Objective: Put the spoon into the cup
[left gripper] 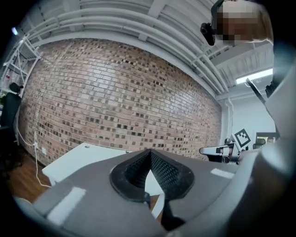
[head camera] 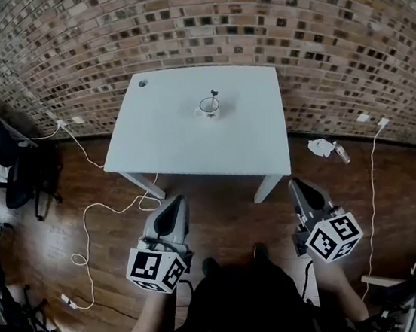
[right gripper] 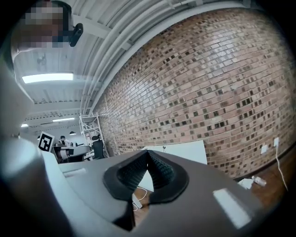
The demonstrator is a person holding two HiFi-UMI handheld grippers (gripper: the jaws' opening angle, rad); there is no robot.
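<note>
A white cup (head camera: 209, 106) stands near the far middle of the white table (head camera: 190, 145), and a spoon (head camera: 214, 94) sticks upright out of it. Both grippers hang over the wood floor on the near side of the table, well short of the cup. My left gripper (head camera: 173, 202) is shut with nothing between its pads; in its own view the jaws (left gripper: 149, 152) meet in front of the table (left gripper: 78, 162). My right gripper (head camera: 299, 184) is likewise shut and empty, and its view shows the jaws (right gripper: 148, 152) closed, with the table (right gripper: 185, 152) and the spoon (right gripper: 163, 148) far beyond.
A brick wall (head camera: 248, 12) backs the table. White cables (head camera: 85, 215) trail over the floor at left, near a black chair (head camera: 19, 175). A bottle (head camera: 342, 153) and crumpled paper (head camera: 319, 147) lie by the wall at right, beside another cable (head camera: 373, 178).
</note>
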